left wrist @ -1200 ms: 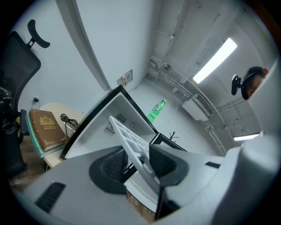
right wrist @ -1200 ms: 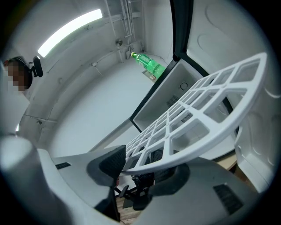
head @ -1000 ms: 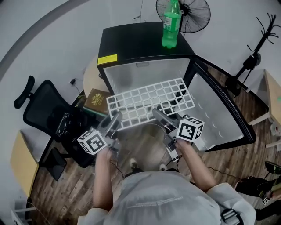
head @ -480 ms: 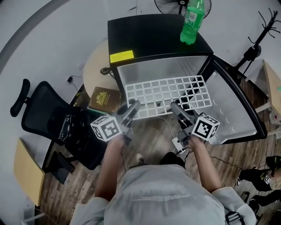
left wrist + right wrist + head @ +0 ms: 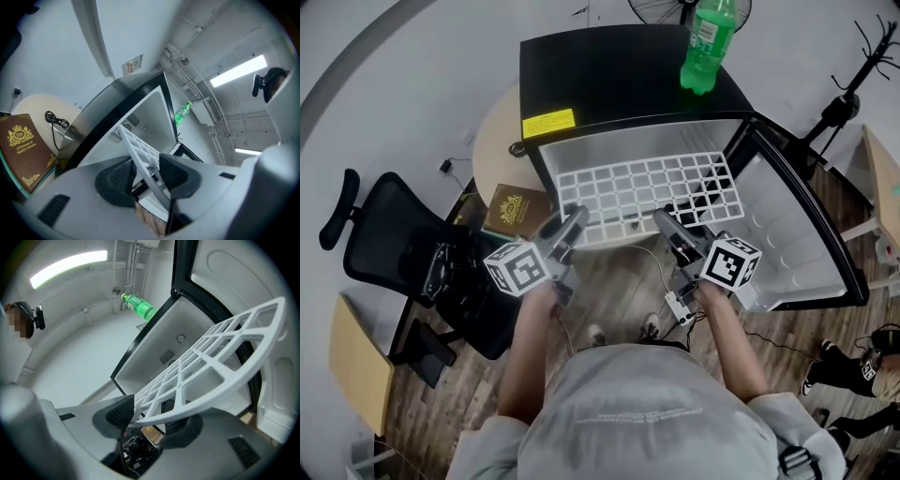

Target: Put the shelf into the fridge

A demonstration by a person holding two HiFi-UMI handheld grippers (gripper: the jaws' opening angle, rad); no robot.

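A white grid shelf is held level at the mouth of the small black fridge, its far half inside the white cavity. My left gripper is shut on the shelf's near left edge, and the rail runs between its pads. My right gripper is shut on the near right edge, where the shelf fans out toward the fridge cavity. The fridge door stands open to the right.
A green bottle stands on the fridge top. A brown book lies on a round table to the left, with a black office chair beside it. A fan and a coat stand are behind.
Over the last second the shelf and both grippers have gone forward, so the shelf's far part now sits inside the fridge opening. Both grips are unchanged.
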